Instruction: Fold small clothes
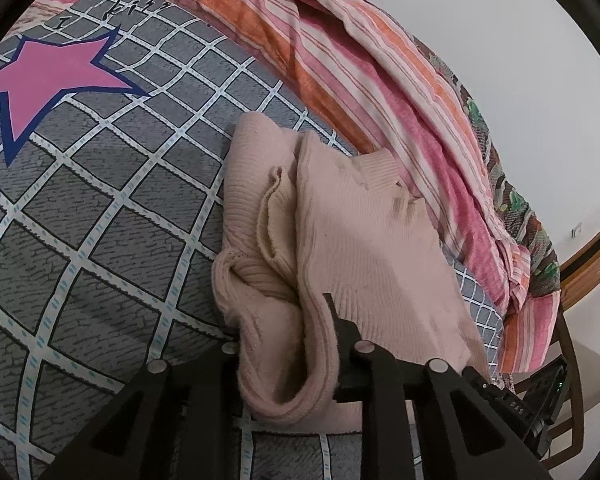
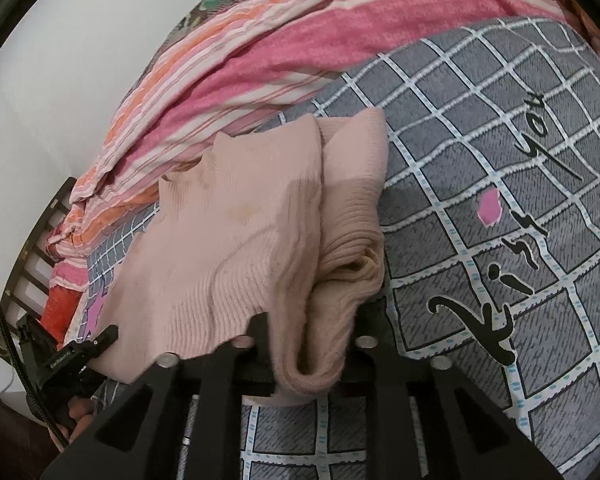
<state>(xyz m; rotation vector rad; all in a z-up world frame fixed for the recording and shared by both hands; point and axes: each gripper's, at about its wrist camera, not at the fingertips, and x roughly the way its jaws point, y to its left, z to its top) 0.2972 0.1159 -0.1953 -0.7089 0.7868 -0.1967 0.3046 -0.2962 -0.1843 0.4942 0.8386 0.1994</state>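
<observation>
Left gripper [image 1: 284, 344]: jaws straddle the near rolled edge of the pink knit sweater [image 1: 364, 240], closed on that fold. Right gripper [image 2: 308, 340]: same near edge bunched between its jaws, gripping too. Both are at the hem end, about equally near.

The sweater lies on the grey checked bedsheet [image 1: 100, 208], partly folded lengthwise, long axis running straight away from the jaws toward the collar. Likely next fold: carry the near edge forward along that axis.

Beyond: a striped pink-orange blanket [image 1: 340, 52] heaped against the wall [image 1: 480, 20].
</observation>
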